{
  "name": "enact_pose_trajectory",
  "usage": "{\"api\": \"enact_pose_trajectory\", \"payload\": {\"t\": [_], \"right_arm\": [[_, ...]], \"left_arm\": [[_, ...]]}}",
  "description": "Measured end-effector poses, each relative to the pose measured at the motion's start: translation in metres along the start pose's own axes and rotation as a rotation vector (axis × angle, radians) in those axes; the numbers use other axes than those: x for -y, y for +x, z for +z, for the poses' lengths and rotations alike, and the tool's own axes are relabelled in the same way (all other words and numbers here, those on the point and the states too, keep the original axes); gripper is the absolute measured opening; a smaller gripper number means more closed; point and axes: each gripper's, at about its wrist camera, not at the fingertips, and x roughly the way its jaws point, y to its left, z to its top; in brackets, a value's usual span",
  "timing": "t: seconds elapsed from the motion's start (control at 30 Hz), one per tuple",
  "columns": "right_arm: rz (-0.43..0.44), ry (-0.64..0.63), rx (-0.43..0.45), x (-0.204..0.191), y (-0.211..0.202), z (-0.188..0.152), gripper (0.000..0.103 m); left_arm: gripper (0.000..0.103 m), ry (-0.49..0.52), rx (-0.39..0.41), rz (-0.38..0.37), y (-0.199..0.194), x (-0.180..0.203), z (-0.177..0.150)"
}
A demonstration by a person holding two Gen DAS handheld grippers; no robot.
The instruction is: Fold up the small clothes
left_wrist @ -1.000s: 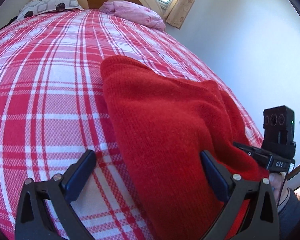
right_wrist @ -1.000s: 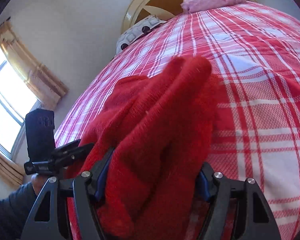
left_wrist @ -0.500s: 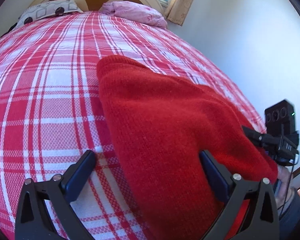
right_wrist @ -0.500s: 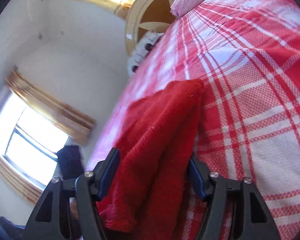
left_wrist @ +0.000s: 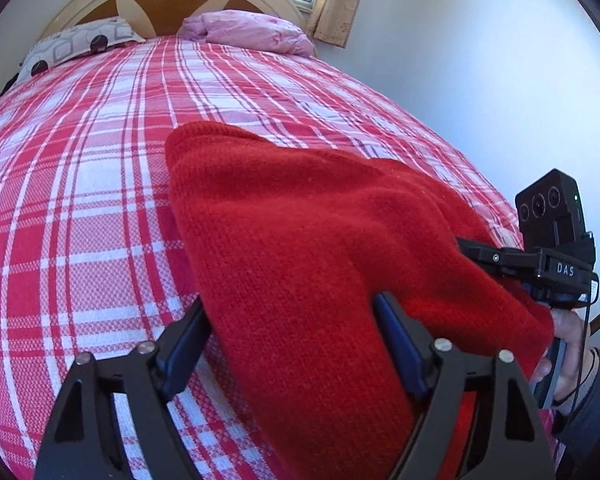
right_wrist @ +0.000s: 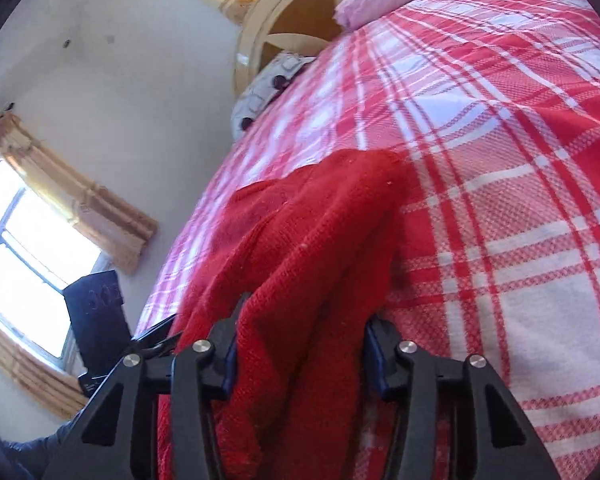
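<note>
Red sweater (left_wrist: 300, 240) lies bunched near the bed's (left_wrist: 80, 200) foot edge. Left claw (left_wrist: 288, 332) clamps one thick fold between its fingers; right claw (right_wrist: 300, 344) grips another bunched fold.

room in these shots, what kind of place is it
Most likely a home bedroom: a bed under a red and white plaid cover, an arched cream and wood headboard with a pink pillow, and a curtained window.

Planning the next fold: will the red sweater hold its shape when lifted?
Probably not: the sweater drapes limply and bunches between the right gripper fingers. Its fuzzy knit likely grips the pads, so slipping seems unlikely. Probably light.
</note>
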Motion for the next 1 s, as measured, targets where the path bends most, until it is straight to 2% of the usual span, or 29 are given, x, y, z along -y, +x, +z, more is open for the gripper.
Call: {"api": "enact_pose_trajectory", "payload": {"t": [0.07,0.13,0.2,0.33,0.53,0.83,1.0], "right_arm": [[-0.018,-0.006,-0.009,0.000,0.003,0.001,0.049],[-0.023,-0.005,-0.010,0.000,0.005,0.002,0.048],[-0.019,-0.013,-0.005,-0.002,0.005,0.002,0.043],[-0.050,-0.054,0.007,-0.012,0.004,0.002,0.039],[-0.082,-0.073,0.019,-0.021,-0.001,0.003,0.036],[-0.069,-0.077,0.041,-0.033,-0.009,0.002,0.035],[-0.042,-0.092,0.058,-0.049,-0.016,-0.004,0.034]], "left_arm": [[0.079,0.006,0.001,-0.003,0.000,0.002,0.000],[0.066,0.014,0.010,-0.022,-0.003,0.003,-0.001],[0.056,0.048,0.026,-0.005,-0.008,0.011,-0.002],[0.048,0.086,0.040,0.038,-0.014,0.023,-0.004],[0.040,0.096,0.033,0.054,-0.021,0.025,-0.001],[0.033,0.116,0.036,0.073,-0.037,0.034,-0.001],[0.031,0.088,0.078,0.072,-0.062,0.035,-0.004]]}}
